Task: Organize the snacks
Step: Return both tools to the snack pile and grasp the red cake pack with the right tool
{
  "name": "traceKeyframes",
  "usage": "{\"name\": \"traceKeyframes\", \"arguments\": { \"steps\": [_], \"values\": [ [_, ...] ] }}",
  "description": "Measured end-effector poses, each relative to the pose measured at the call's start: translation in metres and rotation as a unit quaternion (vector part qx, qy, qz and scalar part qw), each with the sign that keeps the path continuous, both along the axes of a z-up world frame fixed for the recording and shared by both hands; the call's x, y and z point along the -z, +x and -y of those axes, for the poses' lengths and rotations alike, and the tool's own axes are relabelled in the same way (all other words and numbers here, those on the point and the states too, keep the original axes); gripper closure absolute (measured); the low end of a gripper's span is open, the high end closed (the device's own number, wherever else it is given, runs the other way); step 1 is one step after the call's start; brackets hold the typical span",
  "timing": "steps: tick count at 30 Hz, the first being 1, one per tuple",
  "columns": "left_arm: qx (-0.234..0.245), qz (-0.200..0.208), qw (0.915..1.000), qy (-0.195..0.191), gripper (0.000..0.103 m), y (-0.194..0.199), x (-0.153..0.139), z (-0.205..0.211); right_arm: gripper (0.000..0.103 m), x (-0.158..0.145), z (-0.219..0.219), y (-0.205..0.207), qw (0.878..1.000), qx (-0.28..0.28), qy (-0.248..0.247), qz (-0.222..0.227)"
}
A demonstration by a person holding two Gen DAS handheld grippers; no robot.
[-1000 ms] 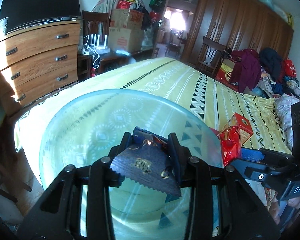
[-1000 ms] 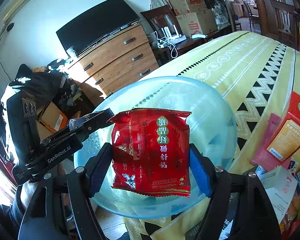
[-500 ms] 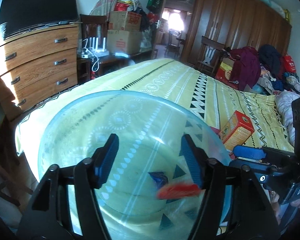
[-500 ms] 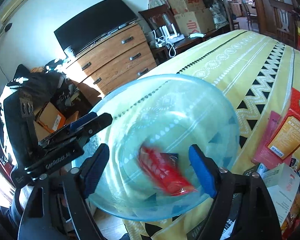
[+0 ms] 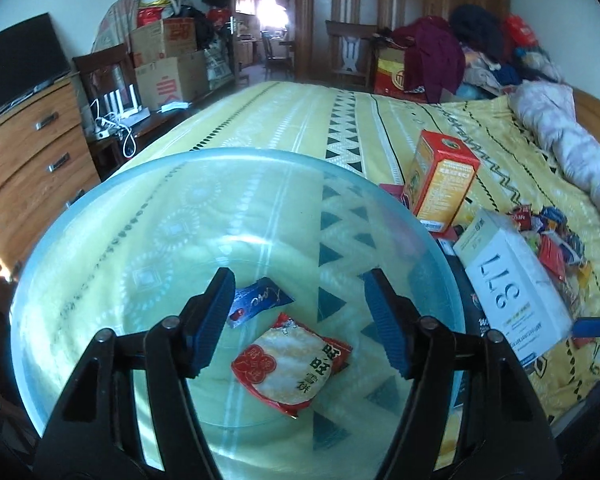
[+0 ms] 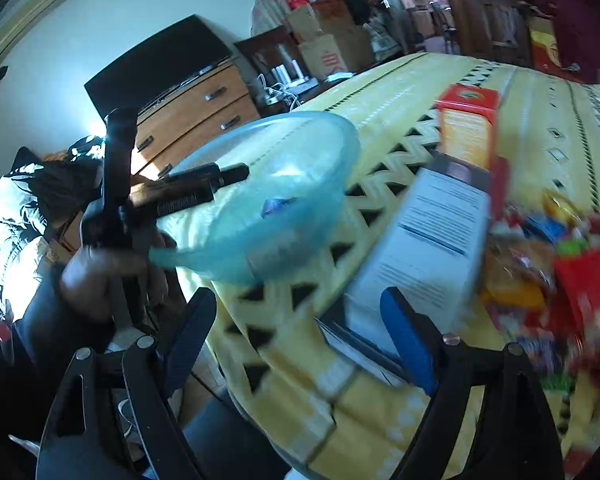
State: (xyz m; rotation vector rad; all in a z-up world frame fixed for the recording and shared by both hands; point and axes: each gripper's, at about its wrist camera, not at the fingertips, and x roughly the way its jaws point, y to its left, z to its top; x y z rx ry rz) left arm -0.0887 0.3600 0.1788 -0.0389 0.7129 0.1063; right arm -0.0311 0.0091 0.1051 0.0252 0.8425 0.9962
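With the left gripper empty and wide over the bowl, the right gripper, jaws opening and empty, should line up squarely on one packet in the snack pile before closing.

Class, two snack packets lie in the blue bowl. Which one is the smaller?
The dark blue packet, lying beyond the larger red-and-white rice cracker packet, towards the bowl's far side.

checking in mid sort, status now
Left gripper, right gripper open, empty. Red-and-white packet, blue packet in clear blue bowl. White box ahead.
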Motion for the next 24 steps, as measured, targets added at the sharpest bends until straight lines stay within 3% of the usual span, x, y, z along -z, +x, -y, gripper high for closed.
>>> {"name": "traceKeyframes", "arguments": {
  "steps": [2, 5, 11, 14, 17, 20, 21, 23, 24],
  "values": [
    [-0.003, -0.011, 0.9998, 0.015, 0.035, 0.0, 0.004, 0.009, 0.016, 0.01, 0.023, -0.006, 0.999, 0.015, -0.028, -0.002],
    [0.001, -0.015, 0.9998, 0.013, 0.035, -0.008, 0.004, 0.018, 0.016, 0.021, 0.071, -0.003, 0.998, 0.055, -0.031, -0.022],
    [-0.008, -0.013, 0.9996, -0.024, 0.035, -0.01, -0.006, 0.018, 0.014, 0.026, 0.14, 0.034, 0.991, 0.125, -0.037, -0.031],
    [-0.016, 0.007, 0.9991, -0.039, 0.035, -0.009, -0.017, 0.017, 0.013, 0.024, 0.142, 0.073, 0.989, 0.122, -0.082, -0.009],
    [-0.008, 0.044, 0.9983, -0.038, 0.035, -0.018, -0.038, 0.029, 0.012, 0.019, 0.132, 0.111, 0.986, 0.072, -0.15, 0.02],
    [0.021, 0.073, 0.9957, -0.052, 0.032, -0.028, -0.056, 0.044, 0.012, 0.019, 0.12, 0.124, 0.97, -0.034, -0.236, 0.047],
    [0.034, 0.079, 0.9941, -0.065, 0.032, -0.03, -0.061, 0.047, 0.012, 0.023, 0.116, 0.126, 0.957, -0.072, -0.273, 0.058],
    [0.052, 0.088, 0.9911, -0.085, 0.031, -0.033, -0.067, 0.054, 0.011, 0.035, 0.111, 0.127, 0.919, -0.144, -0.349, 0.114],
    [0.059, 0.091, 0.99, -0.091, 0.031, -0.034, -0.069, 0.057, 0.011, 0.043, 0.109, 0.133, 0.906, -0.166, -0.372, 0.117]
  ]
}}
